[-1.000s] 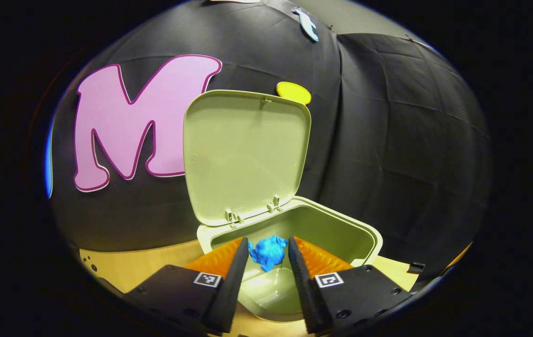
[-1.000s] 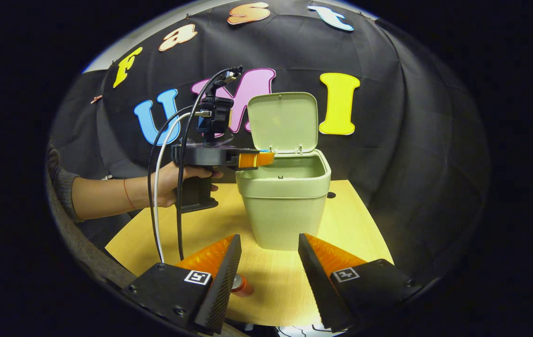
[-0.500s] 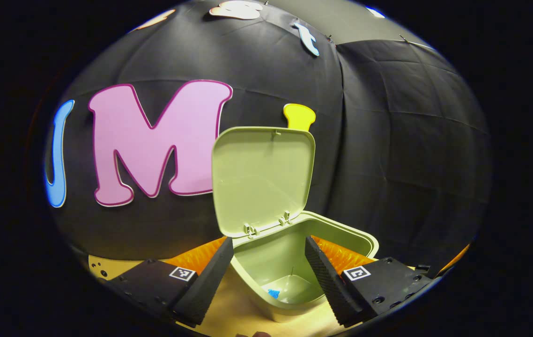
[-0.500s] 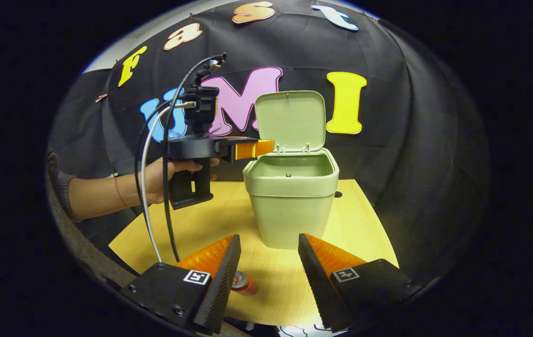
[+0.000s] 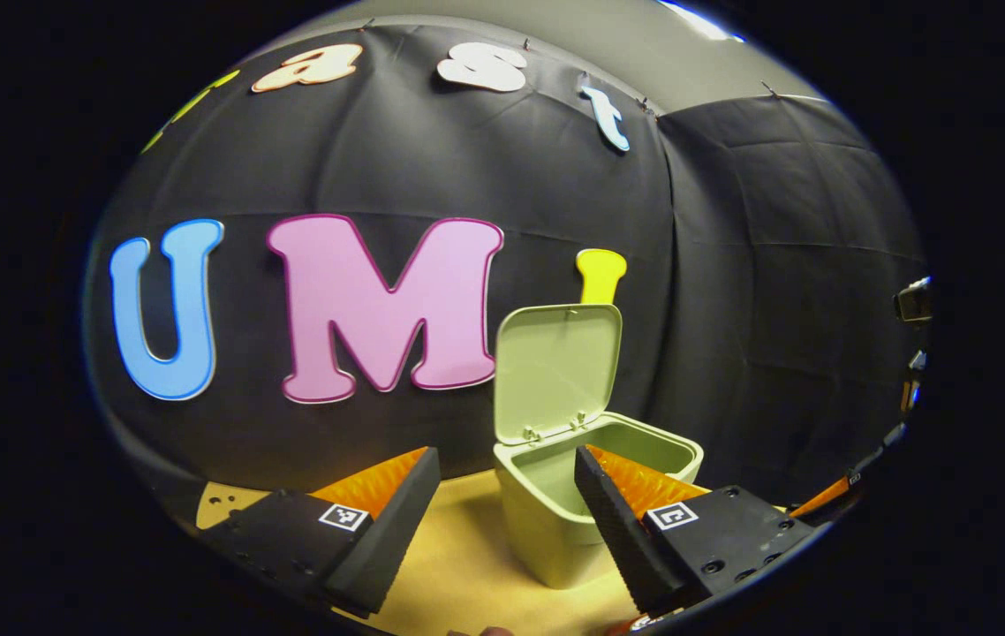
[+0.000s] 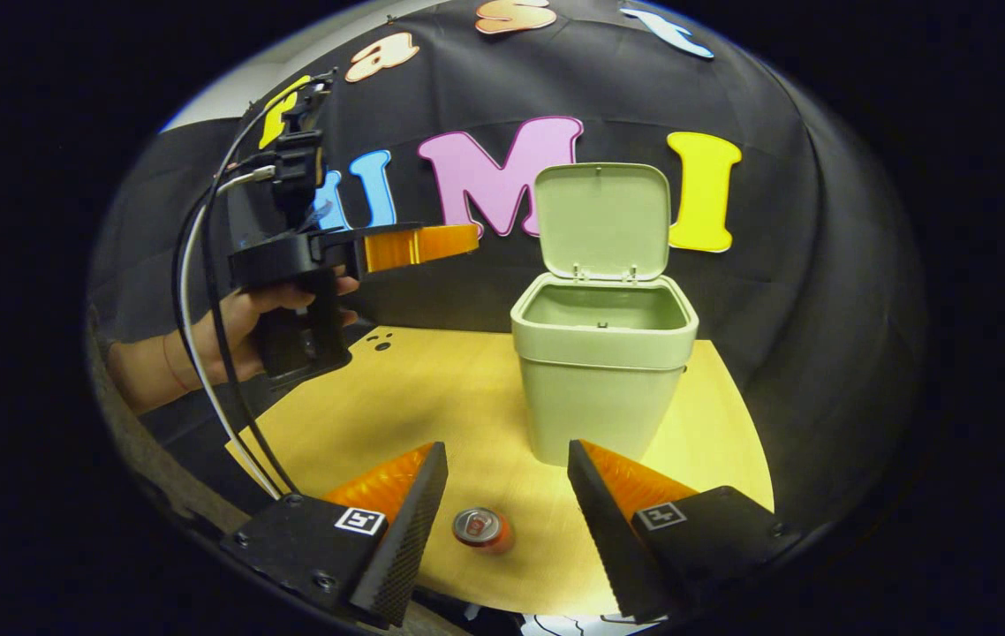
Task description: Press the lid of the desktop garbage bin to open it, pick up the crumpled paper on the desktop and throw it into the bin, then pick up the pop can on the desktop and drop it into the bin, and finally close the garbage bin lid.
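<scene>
1. Two grippers, both with fingers apart and empty: right gripper [image 6: 502, 512] above the small red pop can [image 6: 482, 528] on the yellow wooden bench [image 6: 432, 397]; left gripper [image 5: 502, 521] well clear.
2. Risk: the upright can tips if one finger touches first.
3. Risk: a clumsy drop clips the pale green plastic bin [image 6: 604, 371] rim or its raised lid [image 6: 601, 221].

The garbage bin [image 6: 601, 380] ahead of the right tongs [image 6: 507, 495] is pale sage green all over, raised lid [image 6: 601, 221] included. Between those tongs lies a pop can [image 6: 481, 528], red-orange with a silver top. The counter [image 6: 432, 397] is light yellow wood grain.
</scene>
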Tool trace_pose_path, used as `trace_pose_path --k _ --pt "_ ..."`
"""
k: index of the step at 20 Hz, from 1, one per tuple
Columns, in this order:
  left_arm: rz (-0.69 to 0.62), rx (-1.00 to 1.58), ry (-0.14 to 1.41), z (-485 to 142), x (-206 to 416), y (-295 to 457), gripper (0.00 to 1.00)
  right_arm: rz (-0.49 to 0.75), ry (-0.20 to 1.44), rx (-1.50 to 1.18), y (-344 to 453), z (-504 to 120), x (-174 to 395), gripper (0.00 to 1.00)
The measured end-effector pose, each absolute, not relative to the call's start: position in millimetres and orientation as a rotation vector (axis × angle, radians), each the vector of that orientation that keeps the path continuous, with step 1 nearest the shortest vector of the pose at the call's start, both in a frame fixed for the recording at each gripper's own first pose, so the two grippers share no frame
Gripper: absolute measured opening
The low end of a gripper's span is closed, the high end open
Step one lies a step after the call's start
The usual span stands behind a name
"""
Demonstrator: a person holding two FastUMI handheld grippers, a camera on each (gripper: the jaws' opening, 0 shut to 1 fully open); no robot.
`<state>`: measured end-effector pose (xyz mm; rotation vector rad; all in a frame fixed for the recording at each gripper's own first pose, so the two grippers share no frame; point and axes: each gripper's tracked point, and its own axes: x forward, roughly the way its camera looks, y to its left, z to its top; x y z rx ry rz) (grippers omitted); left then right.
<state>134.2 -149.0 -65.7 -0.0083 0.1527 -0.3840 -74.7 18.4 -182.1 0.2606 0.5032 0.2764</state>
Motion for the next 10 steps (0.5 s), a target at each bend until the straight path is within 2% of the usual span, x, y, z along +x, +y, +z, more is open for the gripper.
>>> trace_pose_path --k 1,10 --pt "-0.358 -0.011 0.146 -62 126 -138 0.99 0.297 0.505 0.261 25 -182 -74 0.91" --pt "-0.183 -0.069 0.194 -75 66 -57 0.99 0.403 0.582 0.196 57 -214 -76 0.92"
